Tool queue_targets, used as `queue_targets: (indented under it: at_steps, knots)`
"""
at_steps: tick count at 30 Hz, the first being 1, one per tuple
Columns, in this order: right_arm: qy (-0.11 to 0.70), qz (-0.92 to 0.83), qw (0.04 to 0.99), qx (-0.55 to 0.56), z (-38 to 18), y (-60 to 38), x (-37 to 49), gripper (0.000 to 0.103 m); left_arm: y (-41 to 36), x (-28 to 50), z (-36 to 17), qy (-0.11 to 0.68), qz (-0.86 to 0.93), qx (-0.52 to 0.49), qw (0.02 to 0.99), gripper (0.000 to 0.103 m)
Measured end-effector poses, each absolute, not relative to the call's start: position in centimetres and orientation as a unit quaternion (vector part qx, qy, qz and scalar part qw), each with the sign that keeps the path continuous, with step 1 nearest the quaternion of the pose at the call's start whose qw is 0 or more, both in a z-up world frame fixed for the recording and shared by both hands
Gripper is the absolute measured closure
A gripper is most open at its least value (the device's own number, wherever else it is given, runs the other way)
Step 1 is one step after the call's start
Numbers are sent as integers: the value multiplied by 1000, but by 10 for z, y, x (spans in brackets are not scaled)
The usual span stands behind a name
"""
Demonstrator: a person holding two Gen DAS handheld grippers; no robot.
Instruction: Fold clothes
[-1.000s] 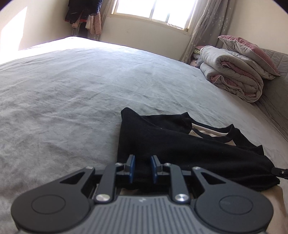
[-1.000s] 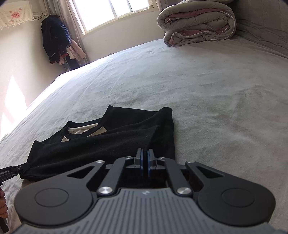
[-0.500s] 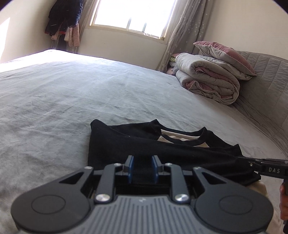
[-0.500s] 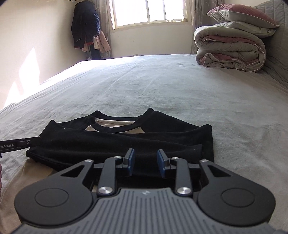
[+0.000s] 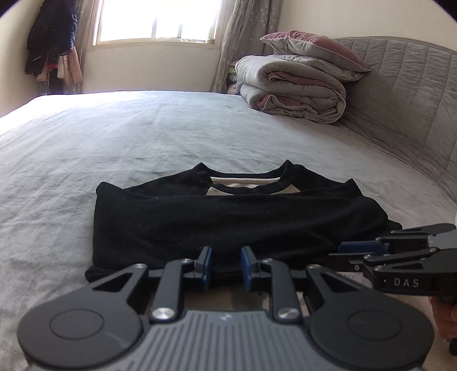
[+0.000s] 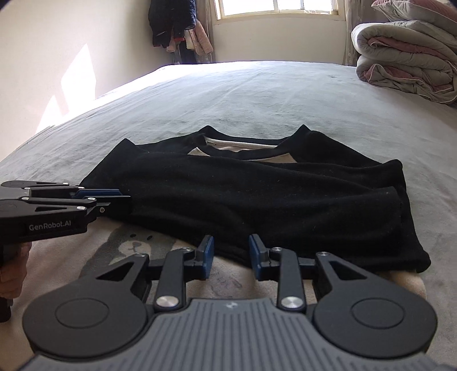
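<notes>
The black shirt (image 6: 257, 197) lay crosswise just ahead of us; our left gripper (image 5: 225, 266) and right gripper (image 6: 230, 254) stood partly open, holding nothing.

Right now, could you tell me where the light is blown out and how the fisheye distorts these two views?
Left wrist view: the window is overexposed, washing out the far edge of the bed; the headboard bows and the corners vignette. Right wrist view: the window glares too, sun patches mark the wall, and the black shirt loses fold detail.
</notes>
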State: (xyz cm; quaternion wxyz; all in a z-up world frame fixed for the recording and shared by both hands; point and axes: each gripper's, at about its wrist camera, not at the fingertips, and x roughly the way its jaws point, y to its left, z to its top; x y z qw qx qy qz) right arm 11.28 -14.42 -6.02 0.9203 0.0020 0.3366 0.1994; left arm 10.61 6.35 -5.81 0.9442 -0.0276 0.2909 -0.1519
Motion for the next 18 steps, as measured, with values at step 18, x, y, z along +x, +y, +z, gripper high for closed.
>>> queue_targets:
  at_steps: [18]
  knots:
    - [355,161,916,93,-69,-221,129,80,-28,134,-77,283,-269,-35,920,80]
